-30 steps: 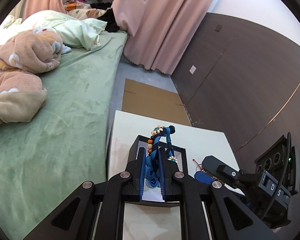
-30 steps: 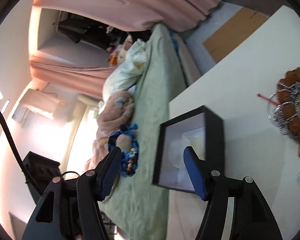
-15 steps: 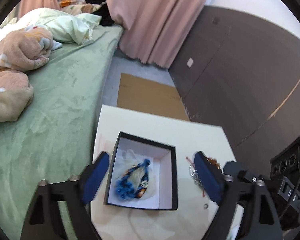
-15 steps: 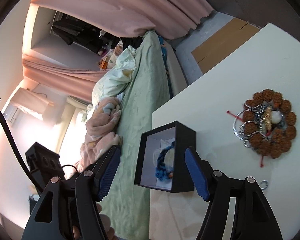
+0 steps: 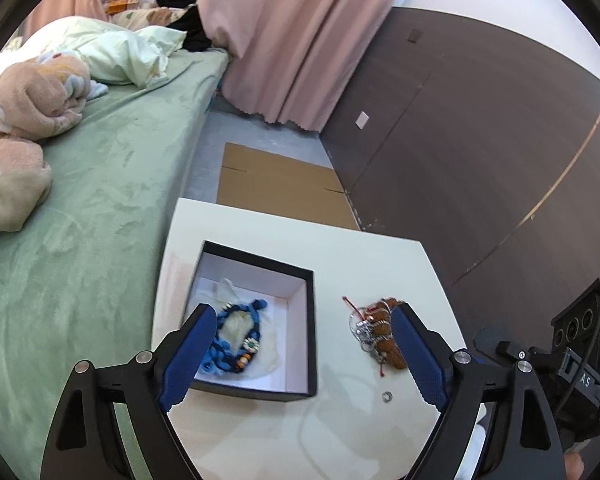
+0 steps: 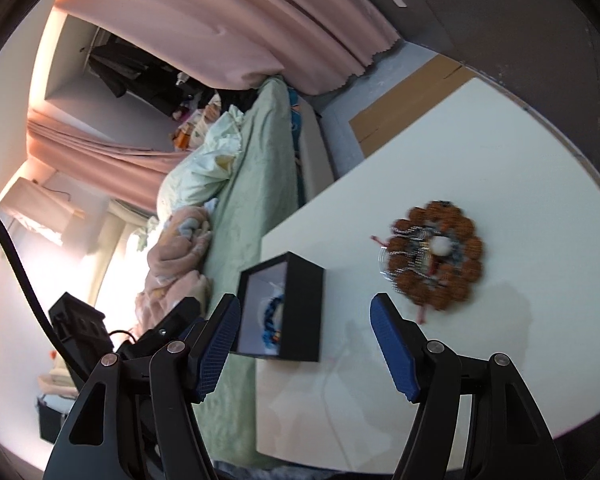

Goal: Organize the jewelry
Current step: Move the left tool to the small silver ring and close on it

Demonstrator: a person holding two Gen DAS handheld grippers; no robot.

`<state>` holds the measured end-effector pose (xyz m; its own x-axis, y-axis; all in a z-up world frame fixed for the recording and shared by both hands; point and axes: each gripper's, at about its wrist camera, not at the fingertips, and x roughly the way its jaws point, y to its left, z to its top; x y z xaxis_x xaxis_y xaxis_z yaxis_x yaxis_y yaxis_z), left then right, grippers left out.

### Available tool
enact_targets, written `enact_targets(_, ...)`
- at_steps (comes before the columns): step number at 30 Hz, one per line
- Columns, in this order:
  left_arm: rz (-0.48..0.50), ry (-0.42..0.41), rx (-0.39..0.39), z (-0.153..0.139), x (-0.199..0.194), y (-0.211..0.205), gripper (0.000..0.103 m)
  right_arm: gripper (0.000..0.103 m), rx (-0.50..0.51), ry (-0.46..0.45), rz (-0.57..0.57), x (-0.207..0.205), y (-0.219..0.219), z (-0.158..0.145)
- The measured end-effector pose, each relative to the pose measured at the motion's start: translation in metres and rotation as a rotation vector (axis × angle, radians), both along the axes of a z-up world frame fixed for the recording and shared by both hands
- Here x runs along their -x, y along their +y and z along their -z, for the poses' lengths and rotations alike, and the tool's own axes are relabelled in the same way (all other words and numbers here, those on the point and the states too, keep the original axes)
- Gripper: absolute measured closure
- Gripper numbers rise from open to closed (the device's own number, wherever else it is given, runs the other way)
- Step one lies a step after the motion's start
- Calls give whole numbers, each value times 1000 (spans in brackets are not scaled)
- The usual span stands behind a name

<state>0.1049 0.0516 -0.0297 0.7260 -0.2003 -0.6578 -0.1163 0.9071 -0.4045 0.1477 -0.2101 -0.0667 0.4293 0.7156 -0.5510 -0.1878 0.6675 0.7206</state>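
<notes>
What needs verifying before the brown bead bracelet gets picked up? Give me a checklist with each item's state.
1. Blue bracelet lies inside the black box: ok.
2. Left gripper open and empty: ok.
3. Right gripper open and empty: ok.
4. Brown bead bracelet on the white table, outside the box, unobstructed: ok.
5. Silver chain free of the brown beads: not ok, it lies tangled among them.
6. Small silver ring accounted for on the table: ok; it lies apart from the pile.
</notes>
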Motion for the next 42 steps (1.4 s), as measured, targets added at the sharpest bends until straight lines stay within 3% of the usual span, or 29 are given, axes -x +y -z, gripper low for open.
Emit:
enact_targets(12,113,-10,-66,7,8,-54,14,35,75,29,106,11,-49,4)
enact_targets(20,218,28,-147,22,8,-96,28,35,76,78,168,13,-76,10)
enact_targets(30,319,60,-265,51,4,-141,38,35,100,107,192,17,-101,11)
enact_targets(42,366,123,-349,91,-11,-164,63,35,96,143,209,14,-126,17)
